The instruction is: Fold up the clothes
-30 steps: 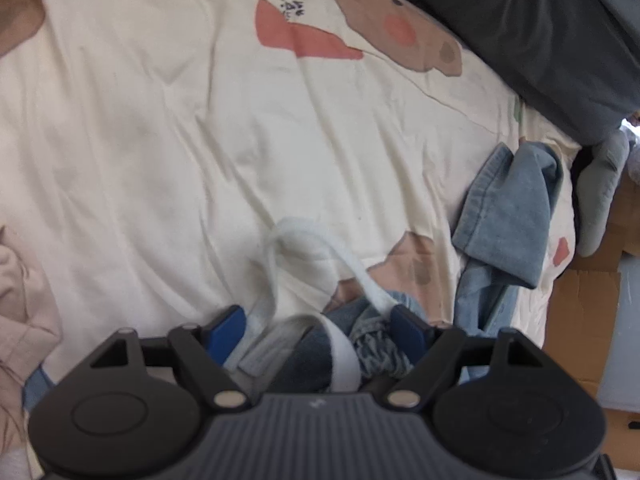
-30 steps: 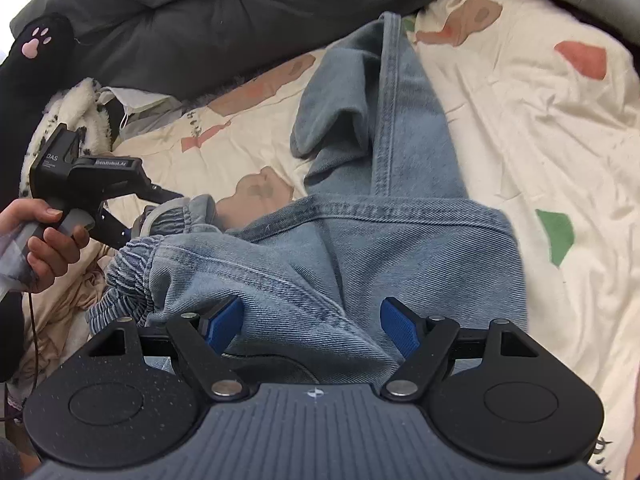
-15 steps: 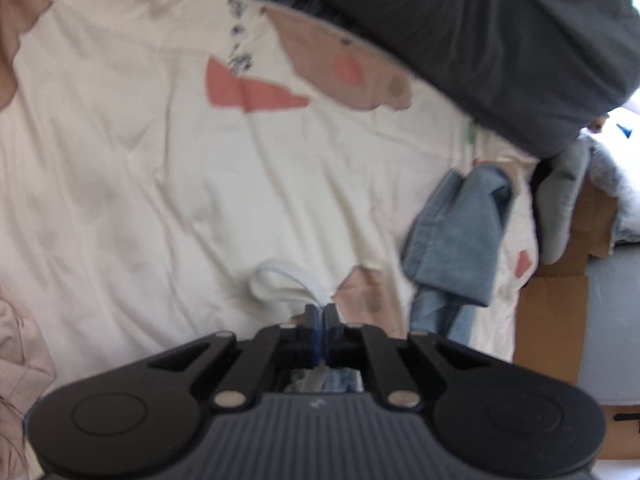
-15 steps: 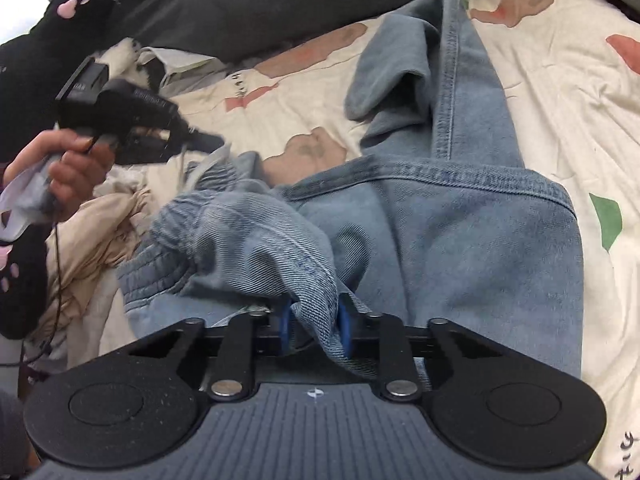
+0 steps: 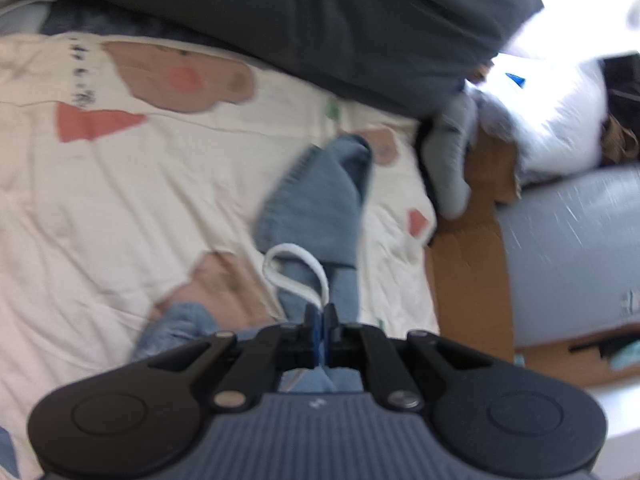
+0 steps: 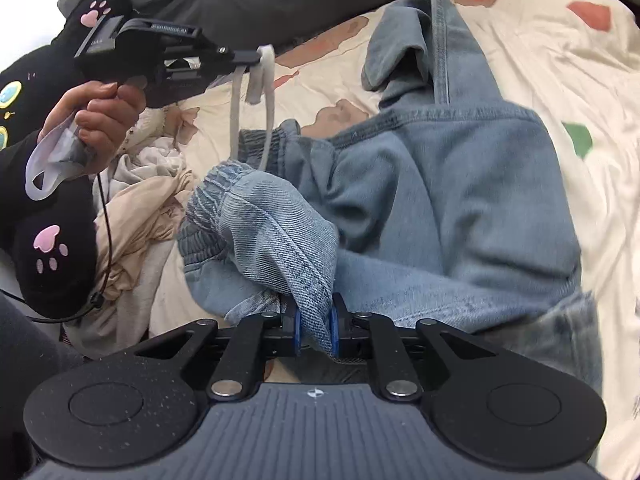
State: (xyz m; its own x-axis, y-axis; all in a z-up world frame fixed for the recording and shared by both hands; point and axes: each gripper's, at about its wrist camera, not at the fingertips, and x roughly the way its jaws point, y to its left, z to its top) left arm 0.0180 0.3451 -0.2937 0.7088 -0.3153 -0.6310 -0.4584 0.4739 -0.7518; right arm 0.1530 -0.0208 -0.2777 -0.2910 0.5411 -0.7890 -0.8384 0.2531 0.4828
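The bed [image 6: 560,60] with its cream printed cover carries the blue jeans [image 6: 460,200], which spread from the right gripper [image 6: 314,330] toward 12 o'clock. This gripper has just been closing and clenches a fold of the waistband. At 10 o'clock, the left gripper [image 6: 260,56] is closed tight on the white drawstring [image 6: 268,92], which hangs down to the jeans.

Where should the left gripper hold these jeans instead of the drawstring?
On the elastic waistband, where the white drawstring runs in, coming from above. The left gripper is shut on the drawstring alone, a thin loop that lifts no denim. The gathered band there stands up in a ridge. The right gripper, whose jaws have just been closing, pinches denim of the jeans.
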